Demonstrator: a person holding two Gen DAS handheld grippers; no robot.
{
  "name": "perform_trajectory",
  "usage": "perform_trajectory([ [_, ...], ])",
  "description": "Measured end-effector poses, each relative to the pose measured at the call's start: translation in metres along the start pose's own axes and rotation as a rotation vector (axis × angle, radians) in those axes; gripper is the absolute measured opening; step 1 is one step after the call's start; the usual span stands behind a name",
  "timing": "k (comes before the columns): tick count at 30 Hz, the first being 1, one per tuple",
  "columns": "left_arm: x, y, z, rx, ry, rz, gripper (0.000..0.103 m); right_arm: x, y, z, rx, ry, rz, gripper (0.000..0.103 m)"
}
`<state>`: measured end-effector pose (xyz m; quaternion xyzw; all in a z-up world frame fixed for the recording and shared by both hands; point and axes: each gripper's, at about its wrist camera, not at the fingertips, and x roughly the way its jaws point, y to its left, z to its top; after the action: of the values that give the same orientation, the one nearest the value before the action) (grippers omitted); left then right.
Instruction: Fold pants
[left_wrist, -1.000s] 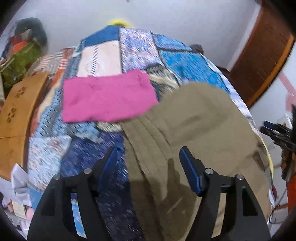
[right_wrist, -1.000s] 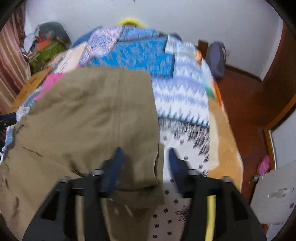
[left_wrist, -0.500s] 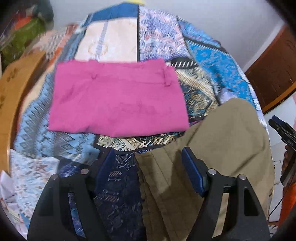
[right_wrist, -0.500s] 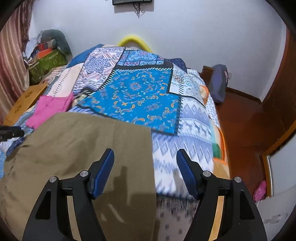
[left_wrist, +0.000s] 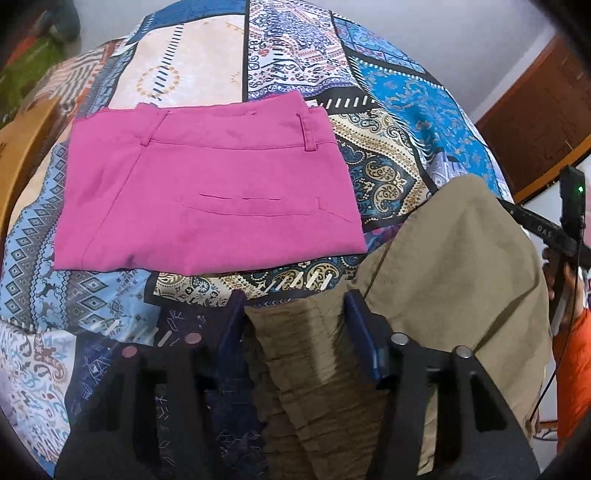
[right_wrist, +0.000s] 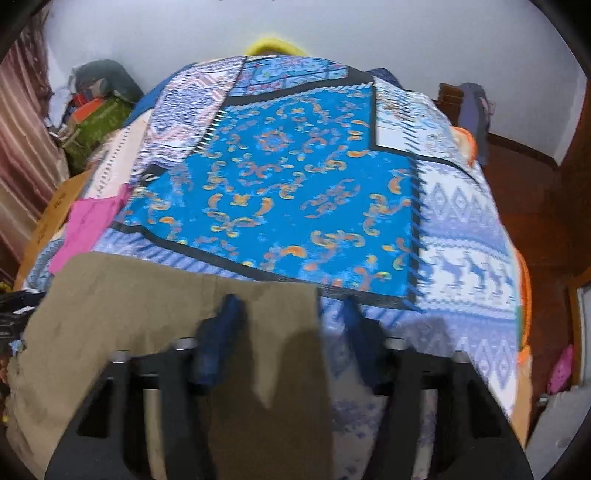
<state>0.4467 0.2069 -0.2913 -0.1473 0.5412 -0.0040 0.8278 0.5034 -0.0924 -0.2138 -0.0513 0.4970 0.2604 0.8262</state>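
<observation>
Matt olive cloth pants (left_wrist: 461, 266), ribbed waistband (left_wrist: 295, 354)

This is a bedroom in a home. A big bed fills the space in front of both tongs, under a patchwork bedspread (right_wrist: 295, 192) in blue, white and cream. Far past the right tongs is a plain white wall (right_wrist: 332, 33). To their right is a dark red floor (right_wrist: 532, 206), and far to their left a striped curtain (right_wrist: 22, 147) and a pile of bags and clothes (right_wrist: 99, 107).

Both tools (left_wrist: 291, 317) (right_wrist: 291, 314) angled down, closing
</observation>
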Motion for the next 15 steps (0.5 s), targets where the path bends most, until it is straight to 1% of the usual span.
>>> perform_trajectory([
  [2, -0.002, -0.007, 0.000, 0.029, -0.025, 0.051, 0.052, 0.001, 0.006, 0.001, -0.036, 0.000, -0.038, 0.012],
  [5, -0.004, -0.011, -0.001, 0.057, -0.038, 0.095, 0.051, -0.001, 0.009, 0.000, -0.036, -0.005, -0.062, 0.010],
  [7, -0.007, -0.011, 0.001, 0.065, -0.046, 0.113, 0.050, -0.004, 0.013, 0.000, -0.055, -0.023, -0.103, 0.010],
  [12, -0.034, -0.017, 0.011, 0.105, -0.127, 0.171, 0.050, -0.023, 0.020, 0.006, -0.095, -0.105, -0.203, 0.008],
  [15, -0.046, -0.023, 0.019, 0.129, -0.147, 0.193, 0.049, -0.029, 0.020, 0.017, -0.092, -0.117, -0.219, 0.007],
])
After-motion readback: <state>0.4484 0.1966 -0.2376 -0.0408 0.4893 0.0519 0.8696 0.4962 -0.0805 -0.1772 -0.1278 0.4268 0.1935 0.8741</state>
